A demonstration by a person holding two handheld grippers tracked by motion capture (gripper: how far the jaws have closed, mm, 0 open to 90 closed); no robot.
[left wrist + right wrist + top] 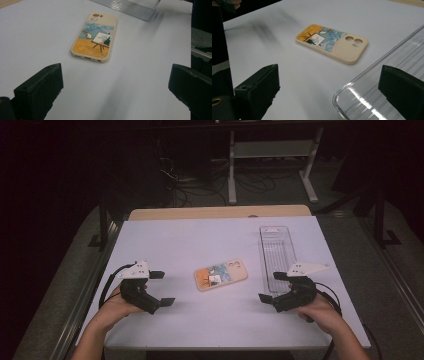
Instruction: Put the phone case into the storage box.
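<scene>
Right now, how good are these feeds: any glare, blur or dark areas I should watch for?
High view: the white table is bright, the room beyond nearly black. Left gripper view: the phone case is sharp, while the clear tray and a shadow beside it look smeared. Right gripper view: glare streaks on the tray's ribbed floor, and a blurred shadow near the top left.

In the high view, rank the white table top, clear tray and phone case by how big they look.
1. White table top, by far the largest.
2. Clear tray, long and narrow.
3. Phone case, smallest.
</scene>
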